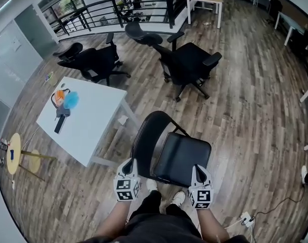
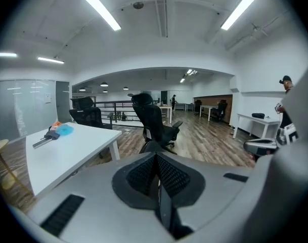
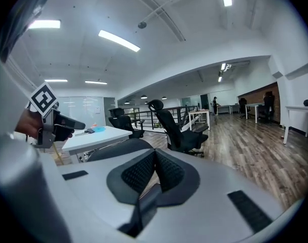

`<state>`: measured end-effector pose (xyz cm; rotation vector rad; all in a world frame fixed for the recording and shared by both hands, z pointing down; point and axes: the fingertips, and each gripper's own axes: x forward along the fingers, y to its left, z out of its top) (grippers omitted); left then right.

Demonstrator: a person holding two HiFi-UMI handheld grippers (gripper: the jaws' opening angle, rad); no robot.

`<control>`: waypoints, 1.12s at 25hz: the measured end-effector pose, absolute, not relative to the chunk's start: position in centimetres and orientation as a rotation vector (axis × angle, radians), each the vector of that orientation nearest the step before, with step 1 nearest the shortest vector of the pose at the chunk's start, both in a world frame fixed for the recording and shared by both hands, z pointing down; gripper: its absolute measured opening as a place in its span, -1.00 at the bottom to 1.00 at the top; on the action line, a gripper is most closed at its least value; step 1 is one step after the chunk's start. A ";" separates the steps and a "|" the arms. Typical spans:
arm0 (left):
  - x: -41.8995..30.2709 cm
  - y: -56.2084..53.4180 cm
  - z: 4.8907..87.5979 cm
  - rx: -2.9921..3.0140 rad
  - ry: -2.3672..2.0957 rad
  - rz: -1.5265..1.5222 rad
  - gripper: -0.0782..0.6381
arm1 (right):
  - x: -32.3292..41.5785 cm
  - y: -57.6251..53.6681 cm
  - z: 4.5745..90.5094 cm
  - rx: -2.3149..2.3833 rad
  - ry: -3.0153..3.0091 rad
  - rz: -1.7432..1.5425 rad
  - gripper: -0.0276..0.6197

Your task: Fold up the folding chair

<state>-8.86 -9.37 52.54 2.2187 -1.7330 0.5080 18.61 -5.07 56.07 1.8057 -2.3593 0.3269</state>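
Note:
The black folding chair [image 1: 181,157] stands unfolded on the wood floor right in front of me, seat flat, curved backrest [image 1: 147,134] on its left side. My left gripper [image 1: 128,163] hovers just off the seat's near left corner, jaws shut and empty. My right gripper [image 1: 199,170] is over the seat's near right corner, also shut with nothing in it; whether it touches the seat I cannot tell. In the left gripper view the shut pads [image 2: 170,178] point past the backrest top [image 2: 155,147]. The right gripper view shows shut pads [image 3: 170,173] and the backrest [image 3: 116,149].
A white table [image 1: 93,130] with a blue duster and a dark tool stands to the chair's left. Black office chairs [image 1: 191,65] are beyond it. A small round yellow stool [image 1: 13,153] is far left. A power strip and cable [image 1: 245,219] lie at the right.

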 end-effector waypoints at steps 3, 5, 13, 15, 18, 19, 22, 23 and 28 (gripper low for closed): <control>-9.3 -11.5 54.3 2.200 -1.704 0.556 -0.77 | 19.1 -6.1 58.3 1.815 -2.326 0.398 -0.87; -9.5 -12.5 55.7 2.185 -1.670 0.601 -0.77 | 19.1 -6.5 60.0 1.809 -2.315 0.447 -0.87; -11.4 -15.3 59.9 2.118 -1.673 0.736 -0.42 | 20.9 -7.5 69.2 1.796 -2.155 0.699 -0.87; -11.3 -15.7 61.5 2.104 -1.630 0.767 -0.26 | 21.7 -7.6 71.6 1.788 -2.141 0.799 -0.73; -11.3 -16.9 63.9 2.083 -1.590 0.809 -0.12 | 23.4 -7.8 76.2 1.796 -2.112 0.993 -0.26; -11.3 -17.4 64.7 2.075 -1.581 0.822 -0.08 | 24.1 -7.8 78.0 1.806 -2.089 1.058 -0.18; -11.4 -18.3 67.1 2.042 -1.540 0.850 -0.01 | 26.2 -6.1 84.2 1.814 -1.997 1.257 0.00; -11.3 -18.6 67.9 2.033 -1.526 0.862 0.02 | 26.8 -5.5 86.3 1.801 -1.974 1.323 0.07; -10.6 -19.6 70.7 2.027 -1.461 0.898 0.06 | 27.5 -3.5 95.9 1.647 -1.937 1.607 0.30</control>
